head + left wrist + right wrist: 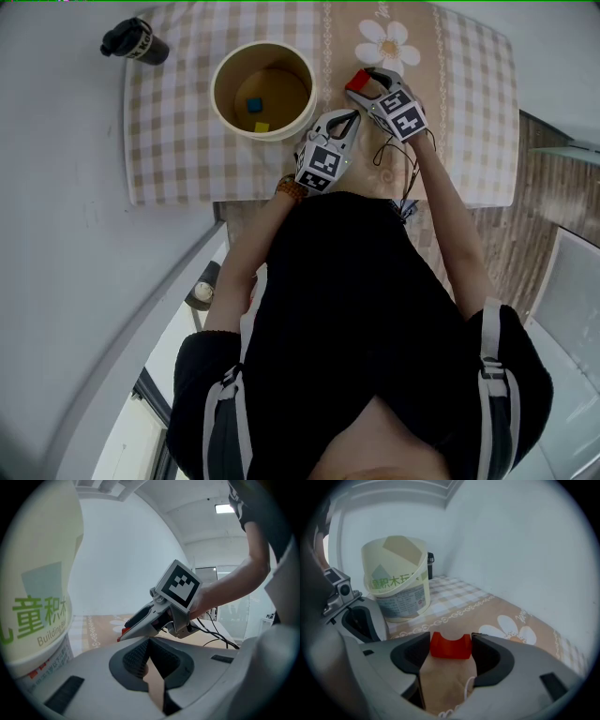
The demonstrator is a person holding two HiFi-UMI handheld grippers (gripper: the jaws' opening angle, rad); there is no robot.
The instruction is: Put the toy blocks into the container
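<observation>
Upper centre of the head view, the right tongs point(366, 79) stand wide apart, a red block point(450, 646) on the worktop point(469, 141) between their tips. The container point(219, 94) sits left. The left tongs point(149, 641) are together, empty.

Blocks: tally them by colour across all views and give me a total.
Red block: 1
Blue block: 1
Yellow block: 1
Total: 3
</observation>
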